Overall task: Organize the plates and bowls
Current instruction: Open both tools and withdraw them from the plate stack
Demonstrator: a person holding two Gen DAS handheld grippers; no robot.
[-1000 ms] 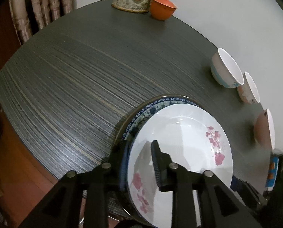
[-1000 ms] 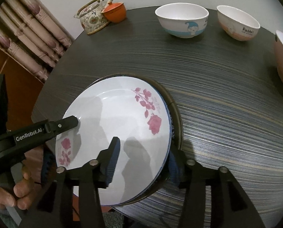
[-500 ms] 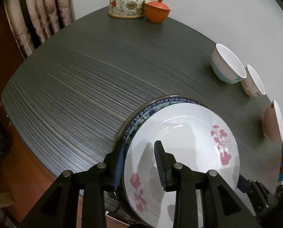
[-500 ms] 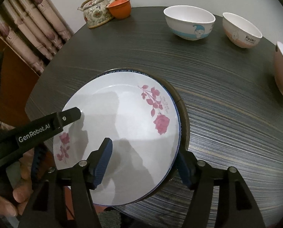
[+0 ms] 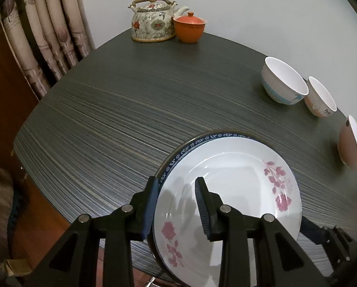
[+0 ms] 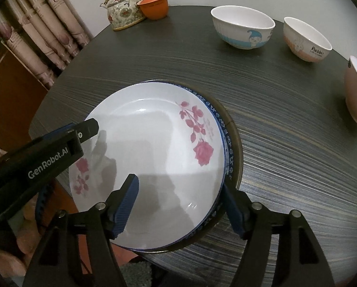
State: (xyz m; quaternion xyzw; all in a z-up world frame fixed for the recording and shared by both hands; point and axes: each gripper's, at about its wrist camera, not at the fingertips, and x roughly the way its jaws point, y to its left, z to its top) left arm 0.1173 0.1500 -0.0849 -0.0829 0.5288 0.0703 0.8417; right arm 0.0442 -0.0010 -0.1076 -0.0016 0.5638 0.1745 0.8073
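Note:
A white plate with pink roses (image 6: 149,148) (image 5: 228,186) lies on top of a blue-patterned plate (image 6: 228,148) and a dark-rimmed one, at the table's near edge. My left gripper (image 5: 176,180) (image 6: 82,131) straddles the stack's left rim, one pad outside and one over the white plate, a little apart from it. My right gripper (image 6: 178,184) straddles the near right rim; its jaws are opening, with neither pad pressing. Three bowls stand at the right: a blue-and-white one (image 6: 243,28), a pink rabbit one (image 6: 307,40) and a plain pink one (image 6: 355,91).
A flowered teapot (image 5: 152,21) and an orange lidded cup (image 5: 189,28) stand at the far edge of the dark striped table (image 5: 130,100). Curtains (image 5: 42,35) hang at the left. The stack overhangs the table's near edge. A hand shows at lower left in the right wrist view.
The right jaws have spread well apart around the stack's rim. The white plate now sits more squarely on the blue one. The left gripper has rolled a little and eased slightly wider.

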